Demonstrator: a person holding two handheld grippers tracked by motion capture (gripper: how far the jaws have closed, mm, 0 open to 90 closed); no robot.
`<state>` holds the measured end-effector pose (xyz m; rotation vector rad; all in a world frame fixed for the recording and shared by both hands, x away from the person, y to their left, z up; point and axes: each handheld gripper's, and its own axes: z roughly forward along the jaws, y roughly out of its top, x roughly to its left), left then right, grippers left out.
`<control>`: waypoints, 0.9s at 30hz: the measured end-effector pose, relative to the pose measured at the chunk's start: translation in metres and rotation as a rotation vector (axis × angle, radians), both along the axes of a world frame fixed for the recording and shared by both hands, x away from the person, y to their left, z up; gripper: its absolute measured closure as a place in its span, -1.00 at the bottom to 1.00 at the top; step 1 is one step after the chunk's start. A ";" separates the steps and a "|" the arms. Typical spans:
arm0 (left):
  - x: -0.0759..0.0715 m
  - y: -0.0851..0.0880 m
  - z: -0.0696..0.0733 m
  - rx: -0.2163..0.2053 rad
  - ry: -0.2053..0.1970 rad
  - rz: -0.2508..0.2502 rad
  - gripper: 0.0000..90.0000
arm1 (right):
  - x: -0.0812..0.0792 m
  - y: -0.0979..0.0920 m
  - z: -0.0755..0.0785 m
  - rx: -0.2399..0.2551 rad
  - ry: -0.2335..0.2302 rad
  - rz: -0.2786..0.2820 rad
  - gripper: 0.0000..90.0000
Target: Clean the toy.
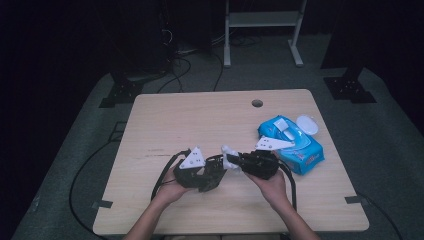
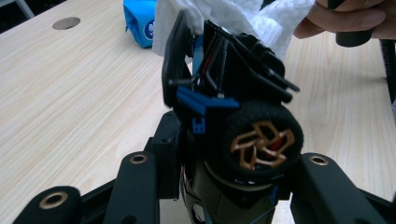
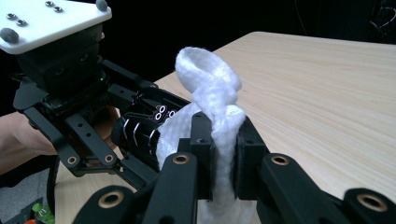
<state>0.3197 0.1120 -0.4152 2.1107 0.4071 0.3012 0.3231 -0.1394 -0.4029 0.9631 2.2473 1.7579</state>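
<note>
The small black toy car with a rubber tyre and bronze-spoked wheel [image 2: 261, 144] sits above the near middle of the pale wooden table [image 1: 200, 120], clamped nose-up between the jaws of the left gripper [image 1: 212, 176], whose pads press on its body just below the wheel. Pressed against its far end is a crumpled white wet wipe [image 3: 212, 100], which the right gripper [image 1: 235, 162] holds pinched tight between its closed jaws, so the two grippers meet tip to tip. The work looks like wiping the car clean. The likely trouble is at that contact: the thin rods and blue struts at the car's rear could snag the tissue and tear it, or a hard push from the wipe could twist the car out of a grip that holds only its lower body. The wipe itself might also slide out of the jaws if dragged sideways. Both forearms come in from the near edge, hands cupped under the grippers, held level and angled toward each other. Off to the right, well apart, lies the blue plastic wipes pack [image 1: 292, 142] with its lid open.
</note>
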 end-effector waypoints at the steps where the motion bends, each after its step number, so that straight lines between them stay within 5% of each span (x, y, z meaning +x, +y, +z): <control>1: 0.000 0.000 0.000 -0.004 0.001 0.001 0.27 | 0.001 0.000 0.000 0.001 -0.002 0.000 0.78; 10: 0.001 0.005 -0.002 -0.012 0.010 0.008 0.27 | 0.008 -0.003 -0.015 -0.051 0.056 -0.006 0.78; 17: 0.003 0.008 0.000 -0.026 0.014 0.012 0.27 | 0.004 0.001 -0.004 -0.026 0.009 0.008 0.78; 22: 0.004 0.009 0.000 -0.030 0.021 0.017 0.27 | 0.010 0.002 -0.023 -0.079 0.081 0.009 0.78; 27: 0.009 0.007 -0.005 -0.058 0.051 0.019 0.27 | 0.007 -0.002 -0.009 -0.029 0.026 -0.003 0.78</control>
